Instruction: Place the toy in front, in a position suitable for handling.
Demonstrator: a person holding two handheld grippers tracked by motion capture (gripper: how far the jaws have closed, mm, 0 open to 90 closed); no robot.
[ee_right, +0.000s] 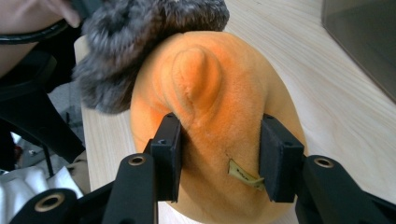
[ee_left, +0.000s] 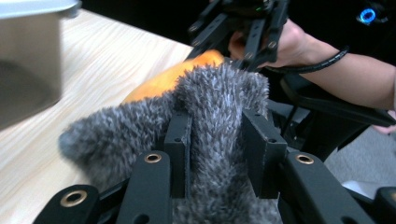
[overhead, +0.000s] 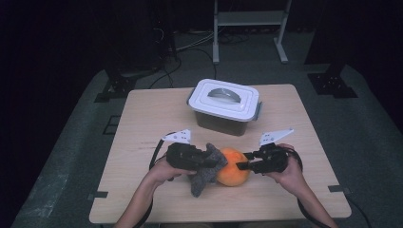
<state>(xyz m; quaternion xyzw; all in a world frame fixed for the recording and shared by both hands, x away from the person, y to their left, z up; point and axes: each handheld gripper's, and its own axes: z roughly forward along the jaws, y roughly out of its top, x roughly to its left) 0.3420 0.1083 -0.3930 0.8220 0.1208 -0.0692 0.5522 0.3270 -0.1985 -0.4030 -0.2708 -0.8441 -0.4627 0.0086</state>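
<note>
**Both grippers clamped, one on the orange toy, one on the grey cloth**

Right at the near middle of the wooden table (overhead: 142, 118) sits an orange plush toy (overhead: 233, 167), rounded, with a small raised nub on top and a little tag (ee_right: 243, 174) on its side. The right gripper (overhead: 242, 165) has its jaws closed on the toy's two sides, pads pressing into the plush. A fluffy grey cloth (overhead: 205, 171) lies against the toy's left side, touching it and draping down onto the table. The left gripper (overhead: 213, 159) is clamped on a fold of that cloth, the fur bulging up between its pads. Farther back on the table, well apart from the hands, stands a lidded container (overhead: 224, 107) with a white lid.
</note>
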